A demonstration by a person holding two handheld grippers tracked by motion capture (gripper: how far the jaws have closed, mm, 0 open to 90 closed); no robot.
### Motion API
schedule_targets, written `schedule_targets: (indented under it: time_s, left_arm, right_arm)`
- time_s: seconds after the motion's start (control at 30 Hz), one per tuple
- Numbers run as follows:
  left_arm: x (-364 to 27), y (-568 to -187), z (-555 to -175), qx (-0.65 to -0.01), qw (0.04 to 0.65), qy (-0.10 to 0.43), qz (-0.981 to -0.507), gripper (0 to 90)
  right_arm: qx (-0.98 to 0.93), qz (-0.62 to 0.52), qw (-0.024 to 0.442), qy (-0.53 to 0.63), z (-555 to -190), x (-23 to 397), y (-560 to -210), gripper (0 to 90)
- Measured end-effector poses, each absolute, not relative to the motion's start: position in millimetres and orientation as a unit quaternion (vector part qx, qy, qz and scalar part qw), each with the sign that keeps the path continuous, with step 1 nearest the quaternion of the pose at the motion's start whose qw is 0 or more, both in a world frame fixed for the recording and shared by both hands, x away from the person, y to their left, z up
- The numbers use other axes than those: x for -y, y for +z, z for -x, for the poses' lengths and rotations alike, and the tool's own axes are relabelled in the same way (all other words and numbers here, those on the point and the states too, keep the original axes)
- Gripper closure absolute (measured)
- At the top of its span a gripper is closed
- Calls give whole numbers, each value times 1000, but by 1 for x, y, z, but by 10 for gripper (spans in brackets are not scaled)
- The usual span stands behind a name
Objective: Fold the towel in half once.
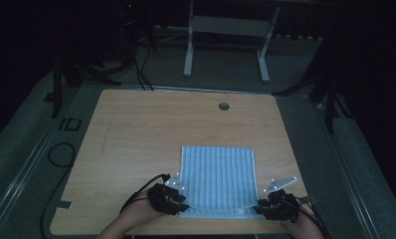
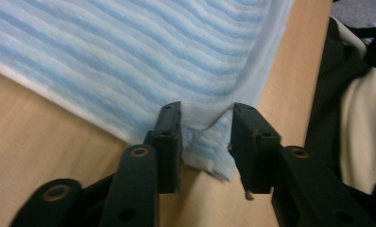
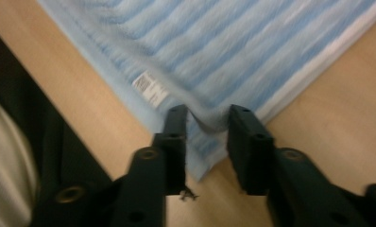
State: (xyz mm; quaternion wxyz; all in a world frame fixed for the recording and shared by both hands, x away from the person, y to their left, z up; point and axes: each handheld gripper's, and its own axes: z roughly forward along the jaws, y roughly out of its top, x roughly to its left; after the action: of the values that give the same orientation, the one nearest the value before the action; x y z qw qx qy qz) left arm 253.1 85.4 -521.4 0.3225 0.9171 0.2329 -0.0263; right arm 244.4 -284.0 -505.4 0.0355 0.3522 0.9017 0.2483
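Fingers (image 2: 169,137) of the left gripper (image 2: 202,142) stand apart, a towel corner lying loose between them, pads not pressing. Right gripper (image 3: 206,142) likewise: jaws parted, the other near corner between them, unclamped. Neither holds anything.

Blue-and-white striped towel (image 1: 218,179) lies flat at the near middle of the wooden table (image 1: 136,129), seemingly folded, near edge close to the table's front. White care label (image 3: 149,87) sits by the right gripper's corner. In the high view, left gripper (image 1: 178,196) and right gripper (image 1: 265,204) sit at the two near corners.

Judgement: corners look just set down, or about to be pinched; cannot tell which. If another fold follows, both jaws must close on the corners together, lift evenly, carry toward the far edge.

Beyond the table: cable hole (image 1: 224,106), a white frame (image 1: 226,40) on the dark floor.
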Motion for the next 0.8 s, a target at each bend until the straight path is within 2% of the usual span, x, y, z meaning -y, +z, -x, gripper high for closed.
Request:
schedule_targets:
  time_s: [0.13, 0.17, 0.37, 0.53, 0.8]
  left_arm:
    - [-87, -516, -247, -232, 317, -19, -919, 582]
    - [-87, -516, -247, -230, 313, -17, -921, 545]
    - [-90, -513, -253, -243, 308, -18, -920, 544]
    - [-99, -510, -269, -273, 293, 6, -916, 507]
    - [-114, -501, -308, -324, 292, 33, -899, 501]
  right_arm:
    - [-891, -372, 34, 258, -239, 294, -502, 602]
    - [-890, -374, 32, 259, -239, 295, -500, 590]
    - [-884, -384, 49, 261, -244, 305, -491, 579]
    - [-881, -389, 62, 262, -261, 308, -486, 574]
    - [-882, -386, 70, 260, -300, 299, -485, 556]
